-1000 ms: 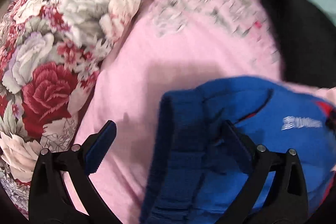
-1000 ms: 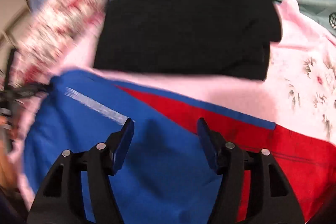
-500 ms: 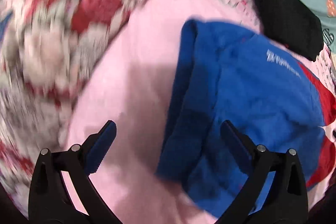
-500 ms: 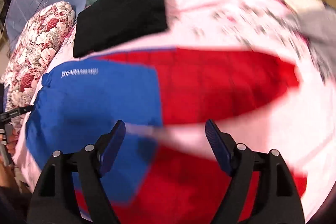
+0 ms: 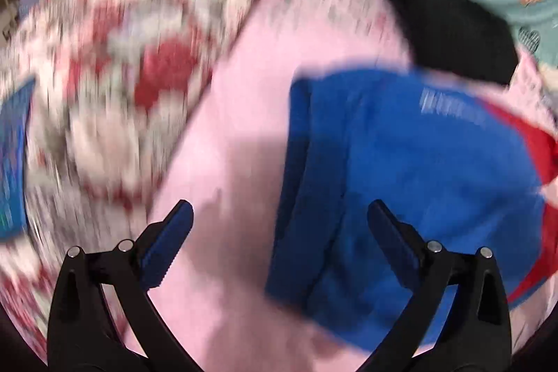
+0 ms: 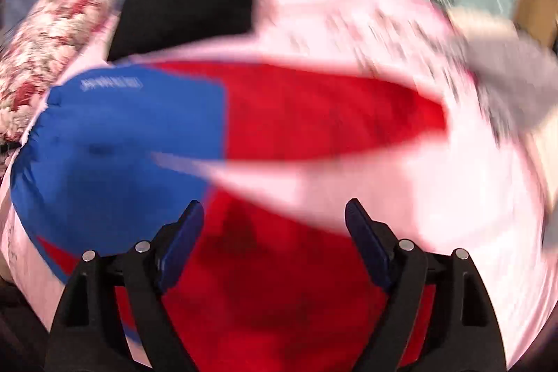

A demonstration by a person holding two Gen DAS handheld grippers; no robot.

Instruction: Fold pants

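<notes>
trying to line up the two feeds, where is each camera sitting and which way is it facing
Left wrist: on the left hand-held gripper, angled down at the blue waist end of the pants on the pink sheet; only its open fingers show.
Right wrist: on the right hand-held gripper, angled down over the red legs; open fingers only.
Shared: pants, pink sheet, black garment, floral pillow.
</notes>
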